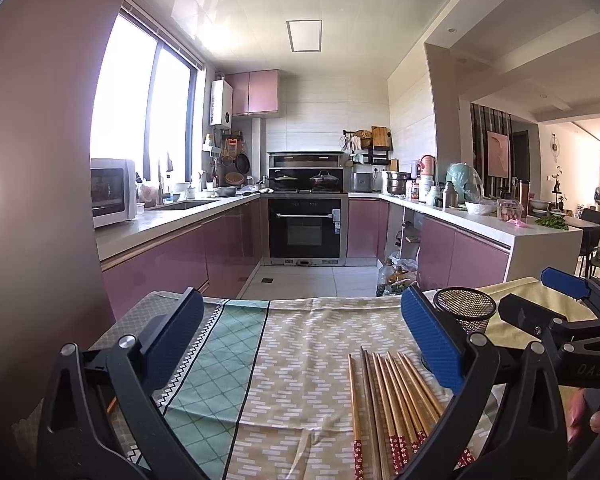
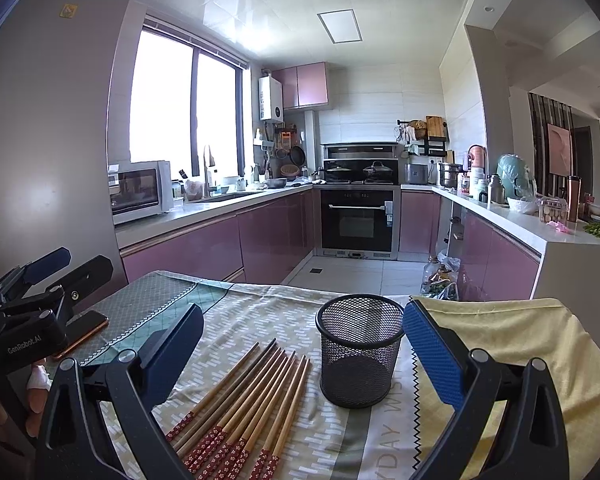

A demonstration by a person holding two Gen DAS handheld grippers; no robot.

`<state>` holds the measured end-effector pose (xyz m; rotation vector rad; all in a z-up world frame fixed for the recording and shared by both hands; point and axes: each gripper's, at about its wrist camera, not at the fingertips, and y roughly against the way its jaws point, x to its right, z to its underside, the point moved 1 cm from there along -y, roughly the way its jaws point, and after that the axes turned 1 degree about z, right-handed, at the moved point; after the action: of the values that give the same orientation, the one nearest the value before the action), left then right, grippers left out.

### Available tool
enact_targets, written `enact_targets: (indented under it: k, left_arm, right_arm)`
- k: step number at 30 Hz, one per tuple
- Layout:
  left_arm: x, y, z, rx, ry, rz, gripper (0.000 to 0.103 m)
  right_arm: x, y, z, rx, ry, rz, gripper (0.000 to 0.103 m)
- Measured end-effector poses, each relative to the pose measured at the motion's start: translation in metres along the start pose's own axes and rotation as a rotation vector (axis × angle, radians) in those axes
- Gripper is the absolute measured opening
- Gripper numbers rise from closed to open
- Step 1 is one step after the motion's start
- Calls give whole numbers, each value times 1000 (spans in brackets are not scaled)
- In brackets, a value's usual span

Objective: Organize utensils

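Several wooden chopsticks (image 2: 244, 404) with red patterned ends lie side by side on the patterned tablecloth (image 2: 268, 320); they also show in the left wrist view (image 1: 392, 404). A black mesh cup (image 2: 358, 350) stands upright and empty just right of them, also in the left wrist view (image 1: 464, 308). My left gripper (image 1: 300, 336) is open and empty above the cloth, left of the chopsticks. My right gripper (image 2: 302, 344) is open and empty, above the chopsticks and the cup. Each gripper shows in the other's view, the right one (image 1: 540, 304) and the left one (image 2: 60, 268).
A phone (image 2: 82, 334) lies on the cloth at the left. A yellow cloth (image 2: 520, 340) covers the table's right part. Beyond the table's far edge is the kitchen floor with bottles and bags (image 2: 440, 276), pink cabinets and an oven (image 2: 356, 220).
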<state>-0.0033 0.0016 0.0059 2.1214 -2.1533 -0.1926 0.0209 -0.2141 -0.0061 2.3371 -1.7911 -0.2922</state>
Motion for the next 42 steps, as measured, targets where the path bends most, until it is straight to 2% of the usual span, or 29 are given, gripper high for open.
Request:
enact_targets:
  k: [42]
  left_arm:
    - [3, 4, 4, 5, -4, -2, 97]
  right_arm:
    - [2, -4, 2, 0, -11, -9, 97]
